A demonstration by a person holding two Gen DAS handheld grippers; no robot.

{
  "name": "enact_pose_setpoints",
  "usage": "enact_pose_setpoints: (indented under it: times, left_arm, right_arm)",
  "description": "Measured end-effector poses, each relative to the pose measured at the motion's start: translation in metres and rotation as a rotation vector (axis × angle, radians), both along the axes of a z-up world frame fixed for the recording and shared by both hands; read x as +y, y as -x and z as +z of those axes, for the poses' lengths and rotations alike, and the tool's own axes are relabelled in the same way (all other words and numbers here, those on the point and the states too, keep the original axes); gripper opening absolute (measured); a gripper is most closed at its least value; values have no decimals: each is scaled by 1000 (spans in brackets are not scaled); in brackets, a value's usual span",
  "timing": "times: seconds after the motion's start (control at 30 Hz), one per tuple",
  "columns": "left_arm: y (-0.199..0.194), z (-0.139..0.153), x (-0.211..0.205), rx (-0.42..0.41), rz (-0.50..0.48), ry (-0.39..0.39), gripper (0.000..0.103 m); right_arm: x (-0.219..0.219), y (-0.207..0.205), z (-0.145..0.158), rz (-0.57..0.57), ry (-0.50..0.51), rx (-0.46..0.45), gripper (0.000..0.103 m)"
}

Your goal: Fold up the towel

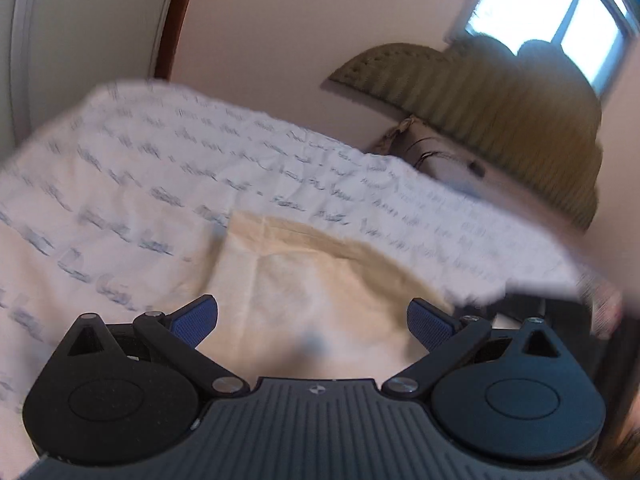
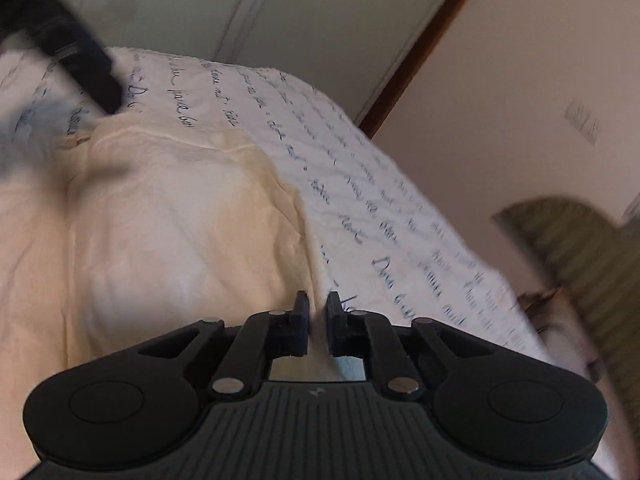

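Left gripper (image 1: 312, 322) spread wide above cream towel (image 1: 304, 280) on script-printed bedspread (image 1: 160, 160), right gripper (image 2: 316, 312) pinching towel's edge, green headboard (image 1: 500, 100) beyond.

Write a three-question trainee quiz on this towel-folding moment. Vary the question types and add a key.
1. True or false: the left gripper is shut on the towel.
2. Which gripper pinches cloth between its fingers? A) left B) right C) neither
3. Fill in: the cream towel lies on a white sheet printed with lines of dark ______.

Key:
1. False. Its jaws stand wide apart above the towel.
2. B. The right gripper is closed on a fold of towel.
3. Writing (script).
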State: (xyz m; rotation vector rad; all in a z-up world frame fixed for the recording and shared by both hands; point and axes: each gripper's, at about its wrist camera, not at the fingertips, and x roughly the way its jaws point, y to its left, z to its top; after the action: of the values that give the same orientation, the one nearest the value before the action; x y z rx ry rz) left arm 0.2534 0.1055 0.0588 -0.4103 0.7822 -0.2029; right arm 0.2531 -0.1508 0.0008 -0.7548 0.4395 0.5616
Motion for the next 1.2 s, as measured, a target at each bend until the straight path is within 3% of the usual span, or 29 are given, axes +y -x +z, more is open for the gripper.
enact_pose_setpoints:
  times: [0.07, 0.17, 0.3, 0.37, 0.4, 0.43, 0.5, 0.53, 0.67, 0.8, 0.87, 0.97, 1.1, 1.2]
  left_arm:
    - [-26, -3, 10, 92, 8, 194, 102]
    - [-59, -14, 15, 242, -21, 402, 102]
    - [-80, -36, 11, 395, -36, 548, 99]
    - [-85, -50, 11, 451, -46, 661, 84]
    - [-83, -53, 10, 462, -52, 674, 68]
    - [-80, -53, 9, 447, -53, 664, 45]
    - [-65, -45, 9, 388, -32, 623, 19]
    - [-57, -36, 10, 336, -34, 589, 13]
    - [-10, 11, 8, 86, -45, 430, 11]
    - [81, 38, 3, -108, -101, 200, 11]
    - [128, 27, 7, -119, -119, 147, 12]
    - [175, -6, 12, -49, -115, 99, 12]
    - [205, -49, 12, 54, -68, 51, 12]
    - [220, -51, 14, 43, -47, 28, 12]
  right_arm:
    - [6, 36, 2, 37, 75, -132, 8]
    - [11, 78, -2, 90, 176, -289, 8]
    - [14, 117, -11, 141, 309, -444, 8]
    - [12, 132, -15, 161, 352, -492, 8]
    - [11, 136, -14, 162, 355, -492, 8]
    - [10, 138, -13, 155, 347, -479, 8]
    - [9, 141, -11, 134, 324, -467, 8]
    - [7, 140, -7, 116, 304, -451, 8]
    - [5, 128, 17, 10, 155, -394, 8]
    - [-3, 146, 51, -5, -51, -319, 8]
    - [-5, 177, 53, 54, -73, -259, 8]
    - [-7, 227, 36, 132, -63, -123, 7]
    - [5, 265, 2, 170, -20, 9, 8]
    - [5, 273, -9, 155, -48, 80, 7]
